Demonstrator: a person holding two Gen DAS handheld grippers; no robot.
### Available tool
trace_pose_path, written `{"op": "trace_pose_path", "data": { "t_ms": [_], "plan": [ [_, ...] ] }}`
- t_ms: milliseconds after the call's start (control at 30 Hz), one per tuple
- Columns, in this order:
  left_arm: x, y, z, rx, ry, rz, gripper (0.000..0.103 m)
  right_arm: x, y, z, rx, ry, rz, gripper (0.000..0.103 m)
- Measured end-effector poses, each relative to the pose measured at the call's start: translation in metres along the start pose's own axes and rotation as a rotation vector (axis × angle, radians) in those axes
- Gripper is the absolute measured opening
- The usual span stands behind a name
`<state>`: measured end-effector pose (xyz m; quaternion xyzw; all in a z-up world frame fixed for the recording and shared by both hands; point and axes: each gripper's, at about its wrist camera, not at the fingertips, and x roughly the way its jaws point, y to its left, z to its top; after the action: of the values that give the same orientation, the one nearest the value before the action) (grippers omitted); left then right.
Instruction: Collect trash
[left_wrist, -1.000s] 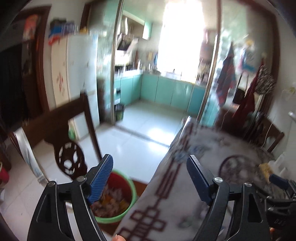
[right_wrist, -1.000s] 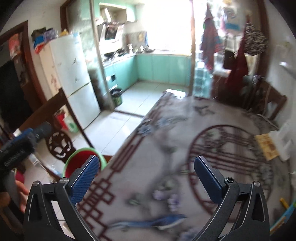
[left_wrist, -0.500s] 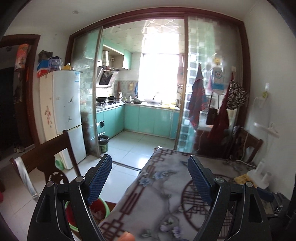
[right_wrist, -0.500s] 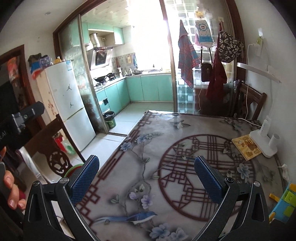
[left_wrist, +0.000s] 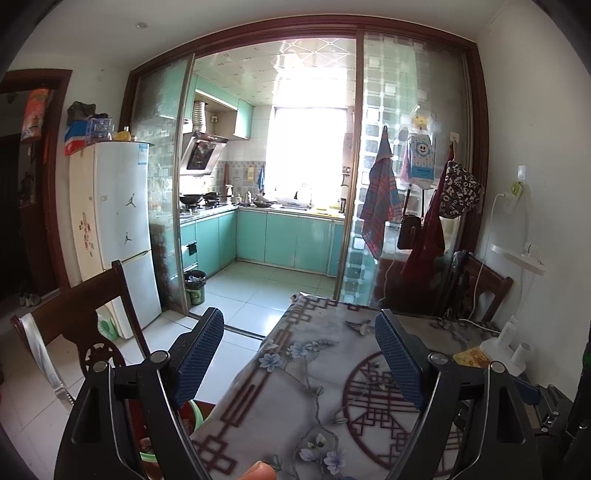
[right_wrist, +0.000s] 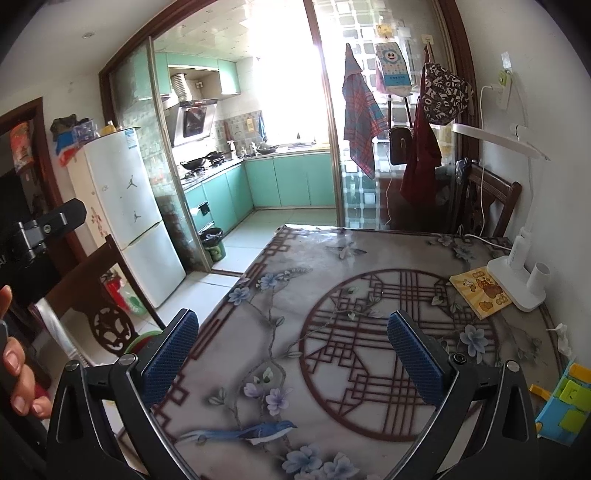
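Observation:
My left gripper (left_wrist: 299, 354) is open and empty, held above the near left corner of the patterned table (left_wrist: 295, 398). Below its left finger, a red bin with a green rim (left_wrist: 192, 419) stands on the floor beside the table, mostly hidden by the gripper. My right gripper (right_wrist: 293, 354) is also open and empty, over the table's near middle (right_wrist: 332, 266). In the right wrist view only a sliver of the bin's rim (right_wrist: 142, 339) shows. A small crumpled white scrap (right_wrist: 561, 334) lies near the table's right edge.
A dark wooden chair (left_wrist: 92, 314) stands left of the table, next to the bin. A yellow booklet (right_wrist: 480, 291), a white lamp base (right_wrist: 517, 284) and a colourful toy (right_wrist: 565, 406) sit along the right side. Another chair (right_wrist: 491, 199) is behind the far right corner. A hand (right_wrist: 14, 369) shows at the left edge.
Both grippers have risen and tilted up, so the views swung from the bin and the near table edge to the whole table and the kitchen. Both stayed open.

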<state>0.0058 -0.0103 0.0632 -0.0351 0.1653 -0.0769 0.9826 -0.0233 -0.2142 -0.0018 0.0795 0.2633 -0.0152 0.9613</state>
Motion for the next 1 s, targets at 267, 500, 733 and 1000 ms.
{"op": "trace_pose_path", "data": {
  "t_ms": [267, 500, 733, 1000],
  "plan": [
    [0.0049, -0.0001, 0.0015, 0.005, 0.000, 0.023, 0.084, 0.0029, 0.0005, -0.0004, -0.007, 0.002, 0.013, 0.103],
    [0.0059, 0.0017, 0.0028, 0.003, -0.003, 0.033, 0.084, 0.0028, 0.0004, -0.0001, -0.008, 0.001, 0.014, 0.103],
    [0.0054, 0.0009, 0.0031, 0.007, -0.009, 0.043, 0.084, 0.0029, 0.0010, 0.0006, -0.005, 0.001, 0.012, 0.103],
    [0.0058, -0.0010, 0.0025, 0.013, -0.004, 0.044, 0.084, 0.0022, -0.0014, 0.0012, 0.003, 0.001, 0.012, 0.103]
  ]
}}
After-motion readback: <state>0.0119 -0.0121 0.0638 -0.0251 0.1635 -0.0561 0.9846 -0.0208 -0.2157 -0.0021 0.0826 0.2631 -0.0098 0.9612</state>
